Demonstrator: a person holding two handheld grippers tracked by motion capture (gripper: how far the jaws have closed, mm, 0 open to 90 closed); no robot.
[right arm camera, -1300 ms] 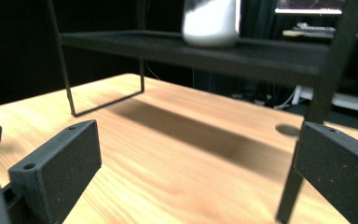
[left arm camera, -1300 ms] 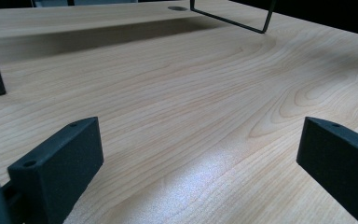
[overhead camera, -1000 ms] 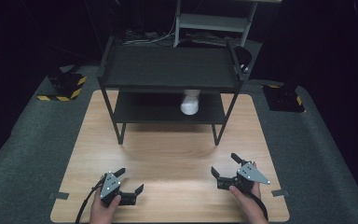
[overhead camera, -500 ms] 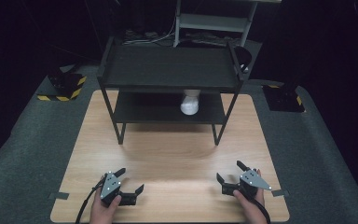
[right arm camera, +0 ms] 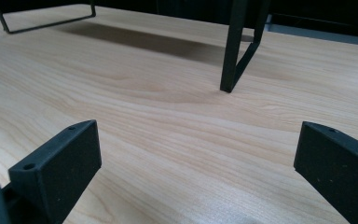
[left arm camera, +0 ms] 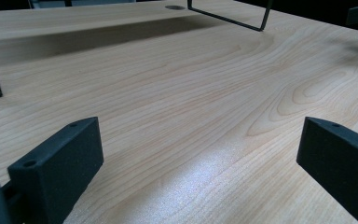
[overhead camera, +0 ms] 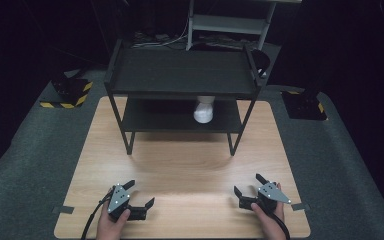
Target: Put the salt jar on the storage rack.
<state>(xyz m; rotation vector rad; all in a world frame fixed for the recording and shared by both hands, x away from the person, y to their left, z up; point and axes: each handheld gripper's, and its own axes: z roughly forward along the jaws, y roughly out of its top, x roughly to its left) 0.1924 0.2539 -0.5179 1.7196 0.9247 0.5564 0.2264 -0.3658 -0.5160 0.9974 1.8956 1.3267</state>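
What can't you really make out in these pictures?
- White object on the lower shelf: in the high view, the rack's top shelf hides its upper part, so what it is stays unclear.
- Rack leg: in the right gripper view, the top edge cuts it off.
- Clutter behind the rack: high view, too dark.

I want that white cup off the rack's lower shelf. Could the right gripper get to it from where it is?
Probably yes. The right gripper is open, with bare table ahead, and the white cup faces the rack's open front, though the top shelf overhangs it.
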